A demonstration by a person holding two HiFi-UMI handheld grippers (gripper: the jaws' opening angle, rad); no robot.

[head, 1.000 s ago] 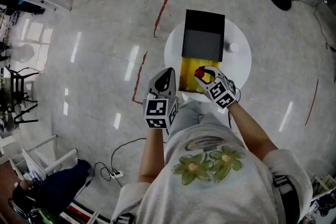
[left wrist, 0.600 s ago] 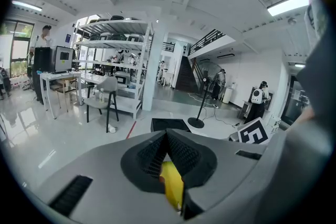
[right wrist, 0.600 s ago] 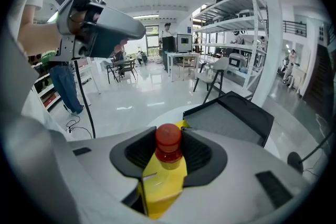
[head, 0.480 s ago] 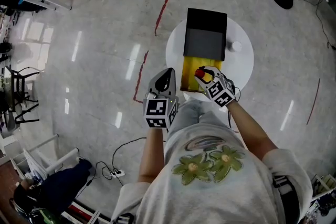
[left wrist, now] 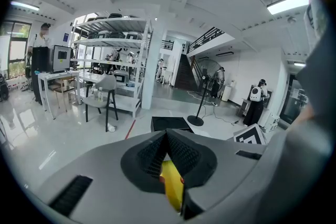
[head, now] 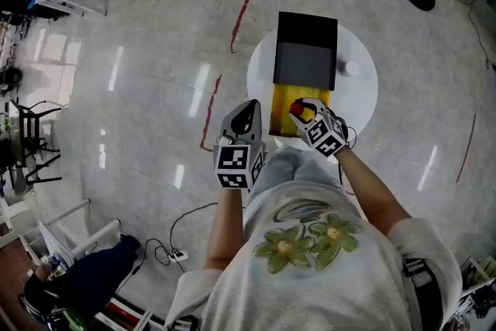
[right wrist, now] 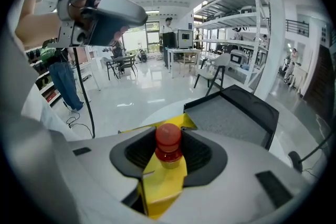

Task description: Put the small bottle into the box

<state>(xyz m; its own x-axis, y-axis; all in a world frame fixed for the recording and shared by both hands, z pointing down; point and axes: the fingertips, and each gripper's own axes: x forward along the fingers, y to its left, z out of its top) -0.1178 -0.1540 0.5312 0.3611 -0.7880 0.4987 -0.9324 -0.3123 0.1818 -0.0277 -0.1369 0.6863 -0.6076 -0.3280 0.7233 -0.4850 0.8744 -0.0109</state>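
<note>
- Your right tongs (right wrist: 169,153) are closed on the small bottle (right wrist: 169,140), one pad on each side of it just below its red cap.
- In the head view those tongs (head: 301,109) reach in over the near edge of the round white tabletop (head: 363,101). The small bottle (head: 295,109) is held upright above the yellow part (head: 280,112) of the box, clear of its floor as far as you can see.
- The box (head: 306,64) lies open on the tabletop. Its black, grey-lined half sits farther from you, and the yellow half sits nearest you, under the bottle.
- From the right gripper view the grey-lined half (right wrist: 231,113) lies beyond the bottle, and the yellow surface (right wrist: 163,189) shows directly below it.
- Your left tongs (left wrist: 167,138) are drawn together at the tips with nothing gripped. Only a strip of yellow shows through the narrow gap behind them.
- In the head view the left tongs (head: 248,112) hang just off the left edge of the tabletop, above the floor (head: 139,89), beside the box but not touching it.
- A small white object (head: 353,67) sits on the tabletop just right of the box.
</note>
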